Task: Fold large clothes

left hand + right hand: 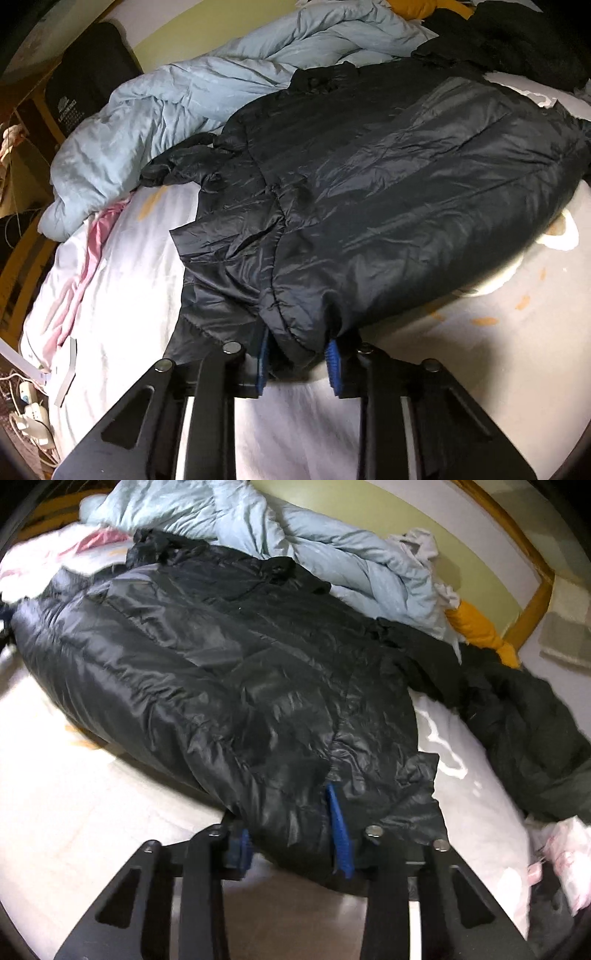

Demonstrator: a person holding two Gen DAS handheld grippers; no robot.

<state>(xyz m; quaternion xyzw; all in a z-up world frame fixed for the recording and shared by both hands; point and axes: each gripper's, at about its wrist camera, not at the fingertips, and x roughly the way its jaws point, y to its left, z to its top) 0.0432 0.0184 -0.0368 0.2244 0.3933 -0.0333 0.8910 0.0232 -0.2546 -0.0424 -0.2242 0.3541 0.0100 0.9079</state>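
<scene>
Jacket point(369, 177) lies on the bed point(122, 295), stretching away from me; my left gripper point(299, 365) and right gripper point(291, 834) each pinch its near hem, equally close.

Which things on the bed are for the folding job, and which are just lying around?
For the job:
- shiny black puffy jacket
- left gripper and right gripper, each pinching its hem

Just lying around:
- crumpled pale blue quilt
- mustard-yellow cloth
- dark green coat
- pink cloth

text: white print, illegible | on: black bag point(86, 79)
</scene>
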